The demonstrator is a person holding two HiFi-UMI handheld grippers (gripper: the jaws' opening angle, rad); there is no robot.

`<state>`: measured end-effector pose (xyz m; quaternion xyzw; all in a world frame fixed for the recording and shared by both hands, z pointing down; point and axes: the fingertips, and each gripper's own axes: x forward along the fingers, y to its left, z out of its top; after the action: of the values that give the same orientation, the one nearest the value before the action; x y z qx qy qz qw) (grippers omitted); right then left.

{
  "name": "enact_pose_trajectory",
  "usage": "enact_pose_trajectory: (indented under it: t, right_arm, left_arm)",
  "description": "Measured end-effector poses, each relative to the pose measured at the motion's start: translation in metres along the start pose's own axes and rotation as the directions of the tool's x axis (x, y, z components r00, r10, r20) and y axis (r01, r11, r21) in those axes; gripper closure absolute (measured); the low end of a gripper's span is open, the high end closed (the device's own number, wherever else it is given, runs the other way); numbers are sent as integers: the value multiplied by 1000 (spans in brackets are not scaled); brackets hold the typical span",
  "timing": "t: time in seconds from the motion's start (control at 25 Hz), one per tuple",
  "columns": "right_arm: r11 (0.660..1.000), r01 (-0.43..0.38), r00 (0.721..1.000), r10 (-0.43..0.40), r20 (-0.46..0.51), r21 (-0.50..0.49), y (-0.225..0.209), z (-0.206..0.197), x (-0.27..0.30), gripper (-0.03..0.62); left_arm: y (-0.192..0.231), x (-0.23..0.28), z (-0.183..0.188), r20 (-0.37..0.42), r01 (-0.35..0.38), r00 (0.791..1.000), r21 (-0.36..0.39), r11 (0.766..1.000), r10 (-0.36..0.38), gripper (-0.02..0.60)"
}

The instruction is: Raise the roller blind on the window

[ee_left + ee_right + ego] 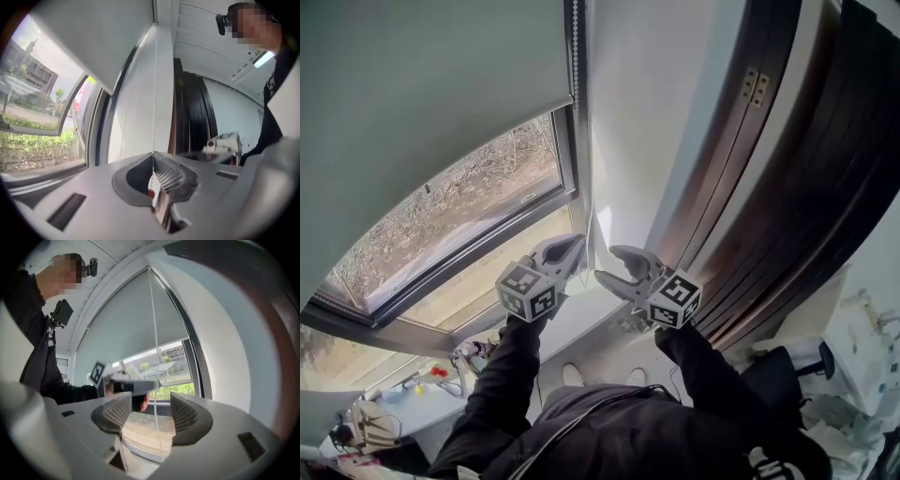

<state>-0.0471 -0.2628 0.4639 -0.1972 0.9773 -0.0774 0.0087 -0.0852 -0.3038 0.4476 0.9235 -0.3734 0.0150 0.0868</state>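
Up close, the left gripper (153, 157) has its jaws pinched together on the bead chain (153, 93), which runs straight up from the pinch beside the white window reveal (136, 103). Just beside it, the right gripper (151, 411) stands with its jaws wide apart, and the chain passes down between the meshed pads (183, 412) without either pressing on it. Beyond both tools, the roller blind (431, 103) covers the upper part of the window and its bottom edge leaves the lower glass (459, 206) bare, with the sill (581, 319) under the grippers.
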Motion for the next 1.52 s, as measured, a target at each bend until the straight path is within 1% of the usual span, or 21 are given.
enact_pose_trajectory:
  t: [0.08, 0.16, 0.24, 0.32, 0.4, 0.48, 0.6, 0.64, 0.68, 0.72, 0.8, 0.88, 0.92, 0.96, 1.08, 1.2, 1.36, 1.4, 1.44, 1.48, 1.52]
  right_arm:
    - [1000, 11, 999, -10, 38, -26, -5, 27, -5, 327]
    - [999, 19, 997, -15, 74, -51, -5, 51, -9, 322]
    - [997, 16, 995, -9, 101, -70, -2, 71, -9, 321]
    - [996, -2, 994, 12, 112, -90, 3, 87, -5, 321]
    - [993, -27, 993, 40, 108, -116, 9, 99, 4, 321]
    - [990, -41, 994, 54, 100, -132, 12, 112, 14, 321]
    - [990, -20, 995, 34, 98, -141, 7, 127, 26, 323]
    - [989, -9, 994, 25, 107, -148, 6, 133, 27, 358]
    - [988, -1, 993, 19, 118, -155, 5, 138, 26, 411]
    - [987, 1, 992, 19, 123, -160, 4, 141, 26, 439]
    - [986, -21, 994, 39, 103, -167, 8, 143, 30, 439]
    - [983, -39, 995, 54, 81, -179, 12, 143, 34, 435]
    - [982, -36, 996, 50, 77, -183, 13, 143, 35, 515]
    - [983, -30, 996, 45, 78, -179, 14, 142, 34, 560]
    - [990, -30, 996, 41, 80, -134, 14, 142, 32, 576]
    - [992, -31, 998, 38, 55, -121, 12, 141, 32, 577]
    - [991, 0, 998, 8, 61, -134, 5, 141, 31, 579]
    - [990, 15, 998, -6, 69, -141, 2, 141, 29, 580]
    - [989, 30, 997, -19, 76, -148, -1, 141, 28, 580]
    - [988, 39, 996, -27, 81, -151, -3, 141, 26, 580]
    - [988, 41, 996, -29, 81, -149, -4, 139, 24, 580]
  left_arm:
    - [1, 3, -38, -52, 3, 999, -43, 999, -6, 568]
    - [-1, 4, -72, -92, 16, 995, -95, 995, -25, 566]
    - [-7, 2, -95, -114, 28, 993, -140, 990, -44, 566]
    - [-14, 0, -105, -110, 36, 992, -173, 984, -56, 566]
    - [-21, 0, -106, -100, 47, 993, -180, 982, -66, 567]
    - [-28, 2, -106, -98, 63, 992, -172, 983, -80, 566]
    - [-33, 3, -111, -109, 72, 990, -162, 984, -90, 568]
    - [-34, 2, -114, -115, 70, 989, -154, 986, -89, 572]
    - [-36, 1, -115, -120, 68, 989, -144, 987, -86, 572]
    - [-38, -1, -116, -124, 65, 989, -132, 989, -82, 573]
    - [-42, -5, -115, -122, 62, 990, -120, 991, -77, 574]
    - [-45, -6, -115, -105, 67, 991, -145, 987, -83, 574]
    - [-46, -6, -115, -99, 68, 992, -156, 985, -84, 574]
    - [-47, -6, -116, -98, 67, 992, -157, 985, -83, 574]
    - [-45, -5, -116, -100, 68, 992, -147, 987, -83, 574]
    - [-44, -6, -118, -105, 66, 991, -147, 987, -81, 574]
    - [-37, -15, -118, -52, 54, 997, -197, 979, -65, 569]
    - [-32, -19, -116, -31, 39, 998, -208, 977, -46, 544]
    - [-25, -24, -111, -7, 19, 1000, -217, 976, -21, 496]
    - [-17, -30, -104, 22, 1, 1000, -225, 974, 4, 478]
    - [-10, -35, -94, 51, -15, 998, -229, 973, 27, 477]
